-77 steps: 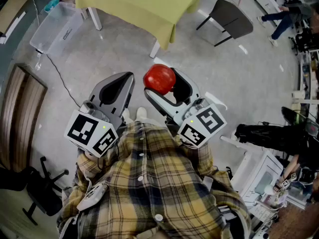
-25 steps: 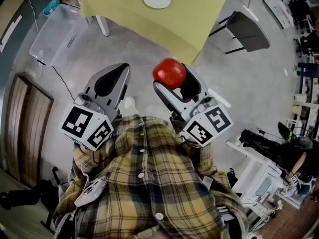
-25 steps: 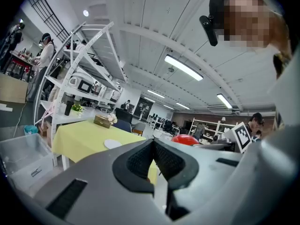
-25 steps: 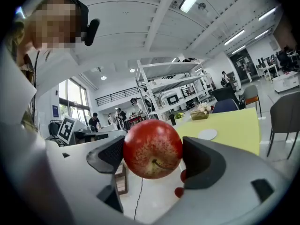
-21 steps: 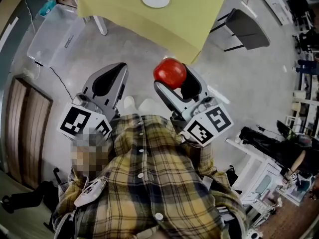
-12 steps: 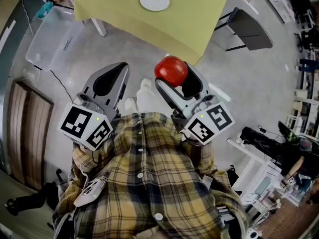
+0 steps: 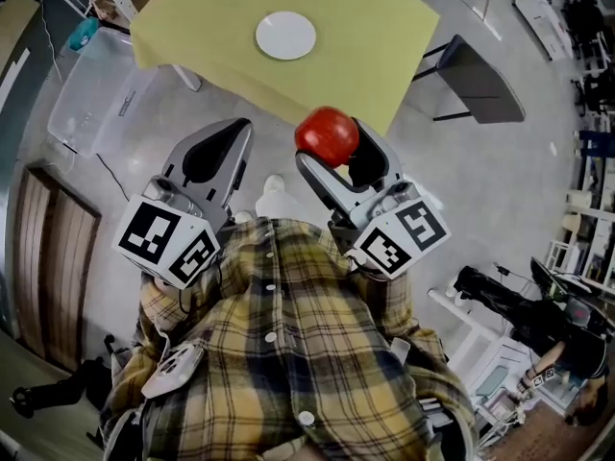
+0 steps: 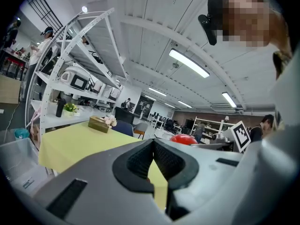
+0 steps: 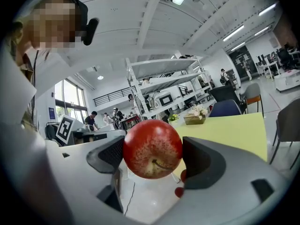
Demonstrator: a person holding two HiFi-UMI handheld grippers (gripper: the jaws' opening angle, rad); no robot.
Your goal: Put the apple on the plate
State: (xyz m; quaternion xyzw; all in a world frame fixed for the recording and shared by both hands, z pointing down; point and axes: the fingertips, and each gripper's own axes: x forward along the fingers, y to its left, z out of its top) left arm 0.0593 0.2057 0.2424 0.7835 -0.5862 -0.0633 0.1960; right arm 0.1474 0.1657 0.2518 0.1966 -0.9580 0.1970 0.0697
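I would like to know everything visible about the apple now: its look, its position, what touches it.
The apple is round and glossy red, with a paler yellowish speckled patch around its short brown stem, which faces the right gripper view's camera. It looks whole. The right hand-held gripper holds it in the air, one dark pad pressing each side. In the head view it appears at the near edge of the yellow table, apart from the white plate.

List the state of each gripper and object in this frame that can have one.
Right gripper: shut on the round red apple.
Left gripper: shut, nothing in it.
Apple: held in the air, not yet on the round white plate.
Plate: empty, lying on the yellow-green table.
Dark grey chair: unoccupied, standing beside the table.
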